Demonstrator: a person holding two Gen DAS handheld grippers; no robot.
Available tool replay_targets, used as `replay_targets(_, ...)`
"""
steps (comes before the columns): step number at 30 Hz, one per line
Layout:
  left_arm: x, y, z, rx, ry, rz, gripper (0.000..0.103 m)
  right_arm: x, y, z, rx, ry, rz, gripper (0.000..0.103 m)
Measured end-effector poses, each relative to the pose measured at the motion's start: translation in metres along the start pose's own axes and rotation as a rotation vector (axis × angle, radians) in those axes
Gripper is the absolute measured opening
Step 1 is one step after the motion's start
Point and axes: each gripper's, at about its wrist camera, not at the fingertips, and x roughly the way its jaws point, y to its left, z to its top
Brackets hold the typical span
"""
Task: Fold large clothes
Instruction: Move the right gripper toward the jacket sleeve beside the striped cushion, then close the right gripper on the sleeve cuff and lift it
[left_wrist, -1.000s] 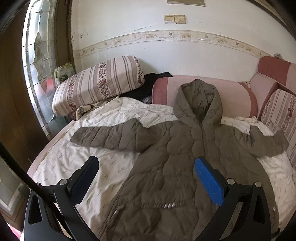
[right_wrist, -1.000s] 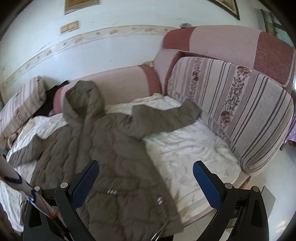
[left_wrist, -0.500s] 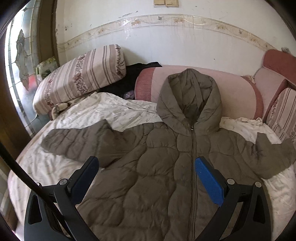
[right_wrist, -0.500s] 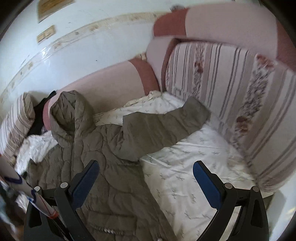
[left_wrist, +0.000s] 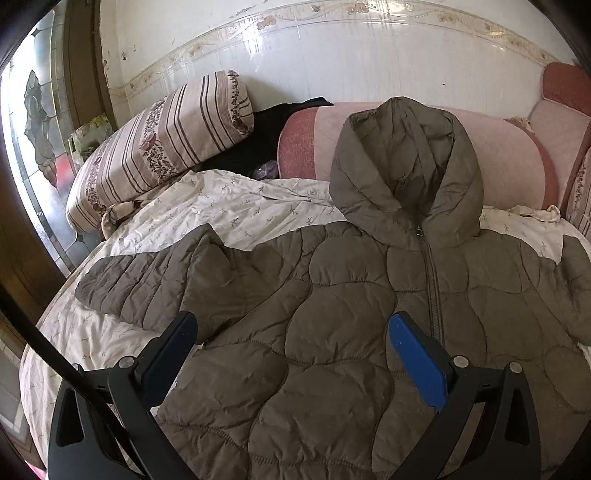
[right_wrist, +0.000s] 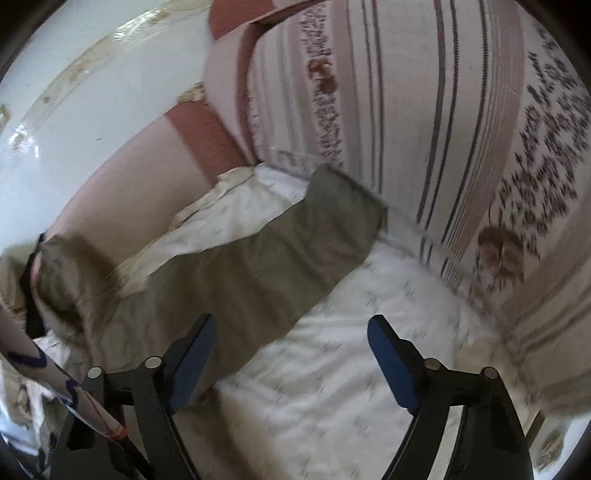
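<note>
Your right gripper (right_wrist: 291, 350) is closing w/ nothing between the jaws yet, over the bed sheet (right_wrist: 351, 369) just beside the jacket sleeve (right_wrist: 280, 254); shut now and you pinch sheet, not sleeve. Left gripper (left_wrist: 291, 343) hangs spread and empty above the jacket (left_wrist: 332, 332), laid flat on the bed, zipped front up, hood (left_wrist: 406, 166) vs. the bolster (left_wrist: 509, 155). Puffy quilting may slip a shallow bite, so the fold drags crooked.

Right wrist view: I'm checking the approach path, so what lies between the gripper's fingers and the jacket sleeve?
Only bare white sheet between the closing right gripper and the sleeve, seen in the right wrist view.
</note>
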Motion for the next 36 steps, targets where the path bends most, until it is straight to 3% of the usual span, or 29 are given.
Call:
replay_targets(6,0.006,-0.006,-0.004,0.019,0.006,0.009,0.103,0.047,-0.024,0.03,0.022,0.007,-0.048,0.073)
replay_targets(21,0.027,-0.014,-0.009,0.044,0.03,0.018,0.103,0.136,-0.059,0.065,0.104,0.035,-0.081,0.07)
replay_targets(24,0.035,-0.014,-0.009,0.04,0.05,0.02,0.103,0.149,-0.064,0.069,0.109,0.021,-0.119,0.062)
replay_targets(25,0.037,-0.013,-0.01,0.038,0.055,0.02,0.103,0.153,-0.065,0.071,0.112,0.02,-0.121,0.052)
replay_targets(27,0.039,-0.014,-0.011,0.037,0.059,0.021,0.103,0.161,-0.064,0.074,0.101,0.035,-0.133,0.043)
replay_targets(29,0.039,-0.014,-0.011,0.039,0.057,0.023,0.103,0.162,-0.062,0.074,0.088,0.031,-0.151,0.024)
replay_targets(36,0.036,-0.011,-0.01,0.033,0.049,0.02,0.103,0.108,-0.045,0.072,0.042,-0.08,-0.136,0.017)
